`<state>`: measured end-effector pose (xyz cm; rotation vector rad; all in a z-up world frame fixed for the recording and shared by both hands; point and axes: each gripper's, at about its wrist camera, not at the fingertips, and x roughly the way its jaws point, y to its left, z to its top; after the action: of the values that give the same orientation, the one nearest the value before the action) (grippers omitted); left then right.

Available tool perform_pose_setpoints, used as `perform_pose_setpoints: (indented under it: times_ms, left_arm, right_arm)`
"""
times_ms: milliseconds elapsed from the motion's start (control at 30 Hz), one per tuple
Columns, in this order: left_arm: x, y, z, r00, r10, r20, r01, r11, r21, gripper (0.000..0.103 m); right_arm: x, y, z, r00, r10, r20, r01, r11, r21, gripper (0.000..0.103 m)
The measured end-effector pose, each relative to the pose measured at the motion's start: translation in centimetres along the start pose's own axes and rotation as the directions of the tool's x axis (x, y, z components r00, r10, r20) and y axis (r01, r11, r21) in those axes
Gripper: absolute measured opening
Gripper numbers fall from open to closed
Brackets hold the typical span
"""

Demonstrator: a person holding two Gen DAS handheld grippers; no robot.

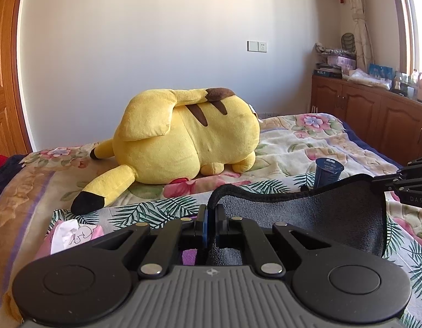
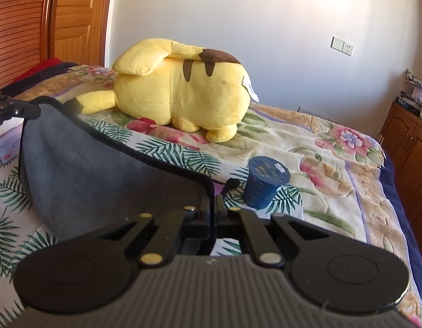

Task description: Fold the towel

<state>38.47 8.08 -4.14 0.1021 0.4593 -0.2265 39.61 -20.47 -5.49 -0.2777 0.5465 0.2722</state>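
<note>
1. A grey towel (image 1: 320, 218) with a black bound edge is held up above the bed (image 1: 306, 142), stretched between the two claws.
2. The left claw (image 1: 210, 218) is seen narrowed onto one corner of the towel; the black edge rises from between its blue-padded fingers (image 1: 203, 227) and the cloth runs off to the right.
3. The right claw (image 2: 213, 210) is likewise pinched onto the opposite corner, with the towel's edge climbing away to the left.
4. In the left wrist view the right claw is seen at the far right, gripping the towel's edge; in the right wrist view the left claw appears at the far left, at the towel's other end.
5. The towel sags between the two grips, and its lower part hangs toward the leaf-patterned sheet (image 2: 167, 153).
6. A large yellow plush toy (image 1: 183, 136) is seen lying on the floral bedspread, well behind the towel.
7. A dark blue cup (image 2: 265, 183) stands on the bed just right of the right claw, tilted slightly.
8. A pink tissue pack (image 1: 71, 235) lies on the bed near the left claw.
9. Wooden cabinets (image 1: 375, 114) stand along the wall, to the right of the bed in the left wrist view.
</note>
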Motion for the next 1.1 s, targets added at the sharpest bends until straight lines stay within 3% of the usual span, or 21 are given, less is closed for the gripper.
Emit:
perform_pose_setpoints:
  times_ms: [500, 867, 1100]
  left_arm:
    - [3.1, 0.6, 0.6, 0.999, 0.048, 0.004, -0.048, 0.999, 0.010, 0.000]
    - [7.1, 1.5, -0.6, 0.997, 0.062, -0.047, -0.062, 0.998, -0.016, 0.000]
    - [9.5, 1.4, -1.7, 0.994, 0.069, -0.088, -0.067, 0.997, 0.025, 0.000]
  right_arm:
    - [2.5, 1.3, 1.4, 0.998, -0.024, 0.051, 0.025, 1.000, -0.016, 0.003]
    - [6.2, 2.1, 1.1, 0.996, -0.083, 0.031, 0.083, 0.996, -0.020, 0.003]
    - [8.7, 2.2, 0.2, 0.992, -0.121, -0.024, 0.119, 0.990, -0.073, 0.003]
